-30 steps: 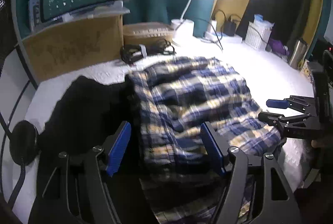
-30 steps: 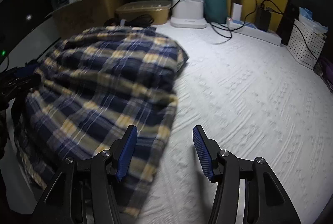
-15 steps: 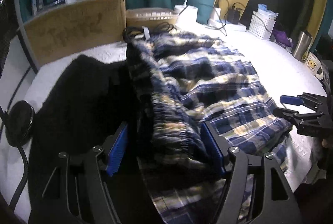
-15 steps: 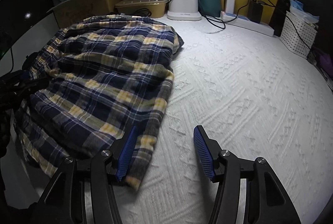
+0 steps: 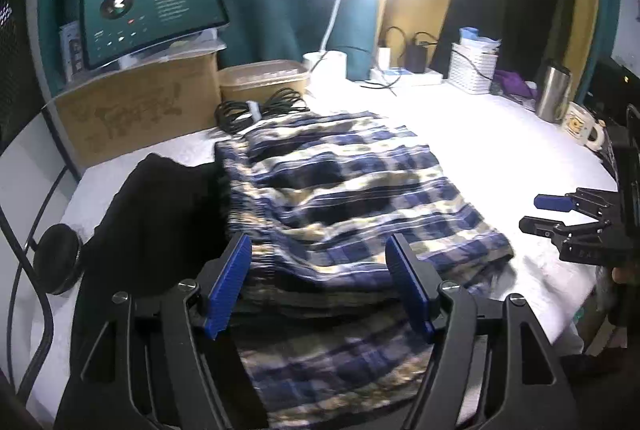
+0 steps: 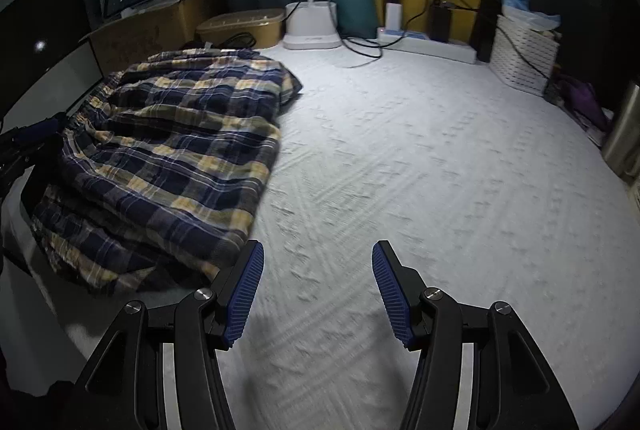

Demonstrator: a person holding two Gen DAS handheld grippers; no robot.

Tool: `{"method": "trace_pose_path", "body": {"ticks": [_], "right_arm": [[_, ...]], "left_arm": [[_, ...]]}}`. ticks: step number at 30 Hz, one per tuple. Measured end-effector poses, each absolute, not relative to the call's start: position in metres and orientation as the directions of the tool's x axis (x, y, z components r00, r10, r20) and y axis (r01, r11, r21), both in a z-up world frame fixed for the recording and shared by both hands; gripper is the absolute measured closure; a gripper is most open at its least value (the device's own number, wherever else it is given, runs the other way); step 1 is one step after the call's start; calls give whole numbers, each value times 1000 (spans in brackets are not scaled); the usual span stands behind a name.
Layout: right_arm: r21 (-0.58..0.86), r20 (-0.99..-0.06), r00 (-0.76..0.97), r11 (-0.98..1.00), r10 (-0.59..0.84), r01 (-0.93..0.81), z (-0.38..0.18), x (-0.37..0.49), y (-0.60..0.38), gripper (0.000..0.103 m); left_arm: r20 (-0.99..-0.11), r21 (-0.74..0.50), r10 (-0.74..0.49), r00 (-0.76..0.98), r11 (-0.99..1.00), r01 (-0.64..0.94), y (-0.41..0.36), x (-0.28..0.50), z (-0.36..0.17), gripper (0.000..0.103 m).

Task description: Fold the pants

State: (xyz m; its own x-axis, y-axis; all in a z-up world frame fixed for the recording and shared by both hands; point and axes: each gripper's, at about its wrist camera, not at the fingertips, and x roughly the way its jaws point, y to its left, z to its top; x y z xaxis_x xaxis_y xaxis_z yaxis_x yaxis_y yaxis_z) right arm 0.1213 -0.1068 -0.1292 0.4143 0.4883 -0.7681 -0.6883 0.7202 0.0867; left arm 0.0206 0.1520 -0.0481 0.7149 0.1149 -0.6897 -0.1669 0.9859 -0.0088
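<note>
Left wrist view: left tongs (image 5: 318,284) spread wide over the near edge of the plaid pants (image 5: 352,198), folded on the white bench (image 5: 480,134), long axis running away toward the cables; right wrist view: right tongs (image 6: 318,294) wide, empty, pants (image 6: 168,146) lying left.

Blue-and-yellow plaid pants (image 5: 352,198) are lying folded in rumpled layers, hanging slightly over the tabletop's (image 6: 420,158) near edge.
</note>
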Motion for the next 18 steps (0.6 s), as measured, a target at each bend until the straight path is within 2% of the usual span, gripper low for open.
{"method": "trace_pose_path", "body": {"ticks": [18], "right_arm": [[57,-719,535,804,444,-592,-100,99,-187,44]], "left_arm": [[-652,-17,4,758,1000,-19,82,21,-31,33]]}}
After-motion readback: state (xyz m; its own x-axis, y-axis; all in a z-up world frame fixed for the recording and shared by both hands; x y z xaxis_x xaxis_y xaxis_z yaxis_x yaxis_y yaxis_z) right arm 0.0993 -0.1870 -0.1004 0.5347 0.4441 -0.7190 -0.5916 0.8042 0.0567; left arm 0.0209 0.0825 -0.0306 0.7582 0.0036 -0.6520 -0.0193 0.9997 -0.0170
